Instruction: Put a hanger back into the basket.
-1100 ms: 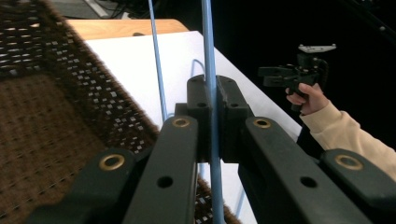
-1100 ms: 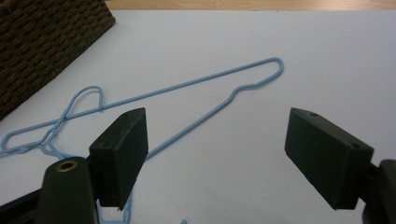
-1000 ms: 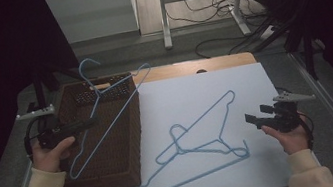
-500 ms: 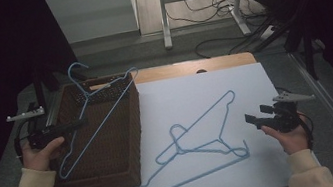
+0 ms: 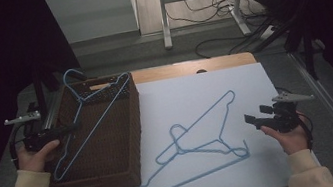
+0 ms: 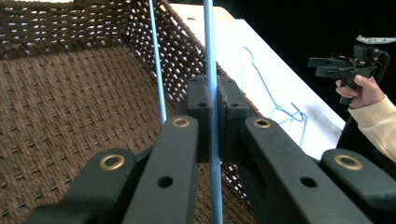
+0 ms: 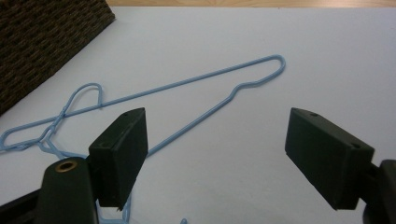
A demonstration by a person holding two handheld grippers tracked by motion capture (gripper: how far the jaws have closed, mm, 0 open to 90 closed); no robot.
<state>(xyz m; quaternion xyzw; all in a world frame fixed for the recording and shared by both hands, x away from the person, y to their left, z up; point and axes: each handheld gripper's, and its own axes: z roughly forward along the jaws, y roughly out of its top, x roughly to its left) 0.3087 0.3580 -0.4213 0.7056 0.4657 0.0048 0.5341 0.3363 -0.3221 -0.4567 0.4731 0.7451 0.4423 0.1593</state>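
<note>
Wicker lines the deep brown basket at the left edge of the tabletop, and the step in hand, as I judge it, is laying a blue wire hanger down inside it. That hanger lies slanted across the basket's open top, its hook poking past the far rim and its long bar running toward the near left corner. To do this well, the hanger should be lowered flat and turned so the hook and both shoulders clear the rim before the wire is let go; releasing while the hook rides the far rim would likely leave it perched on the edge. A thin wire can also pivot in the pads, so a slow, level descent seems wise. The left gripper, at the basket's left side, has its jaws together and clamped on one wire of the hanger, which runs straight up between the pads in the left gripper view, with the woven floor of the basket below. The right gripper hovers near the right edge of the tabletop with its jaws wide apart, holding and touching nothing. Two more hangers lie tangled on the white sheet between basket and right hand, one crossing the other.
</note>
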